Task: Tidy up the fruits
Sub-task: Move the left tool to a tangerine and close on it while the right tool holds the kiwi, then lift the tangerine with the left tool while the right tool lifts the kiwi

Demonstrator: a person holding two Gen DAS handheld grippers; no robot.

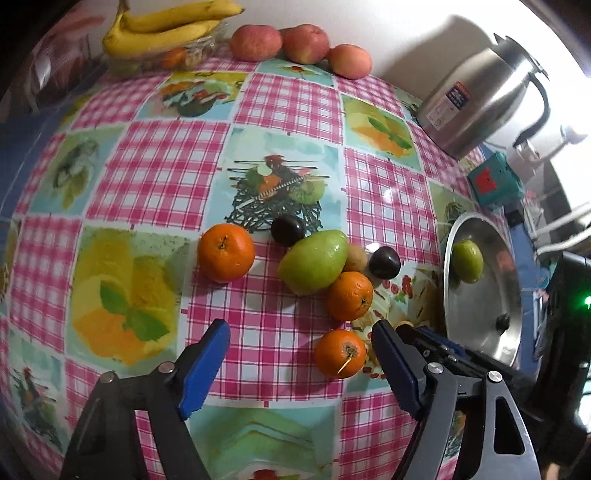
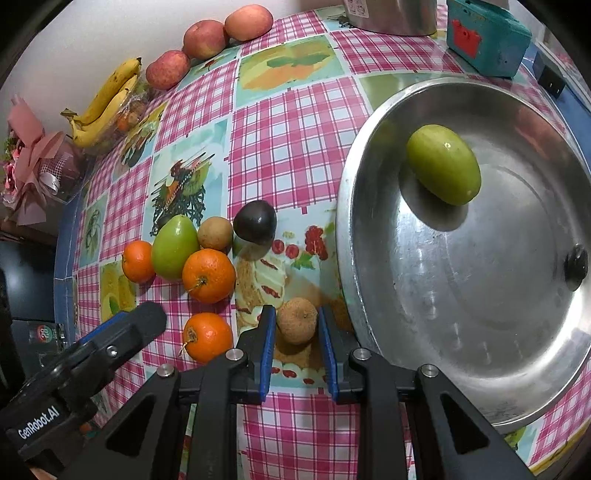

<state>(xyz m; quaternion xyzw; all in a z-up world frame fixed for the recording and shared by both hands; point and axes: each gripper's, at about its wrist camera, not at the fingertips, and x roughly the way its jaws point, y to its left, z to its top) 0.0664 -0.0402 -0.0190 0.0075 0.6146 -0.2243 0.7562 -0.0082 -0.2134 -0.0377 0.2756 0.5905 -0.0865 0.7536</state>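
My right gripper [image 2: 296, 322] is shut on a small brown fruit [image 2: 297, 320], low over the tablecloth by the rim of a steel tray [image 2: 461, 295]. One green fruit [image 2: 443, 164] lies in that tray. My left gripper [image 1: 301, 332] stands open over the cloth, and an orange [image 1: 340, 352] sits between its blue pads, close to the right one and not pressed. Beyond it lie two more oranges [image 1: 226, 253] [image 1: 349, 301], a large green fruit [image 1: 313, 261], two dark plums [image 1: 288, 229] [image 1: 385, 262] and another brown fruit [image 1: 355, 258].
Bananas [image 1: 162, 33] on a glass bowl and three red apples [image 1: 256, 42] line the far wall. A steel kettle [image 1: 480, 96] and a teal box [image 1: 495, 182] stand behind the tray. A pink bouquet [image 2: 33, 166] lies off the table's far left corner.
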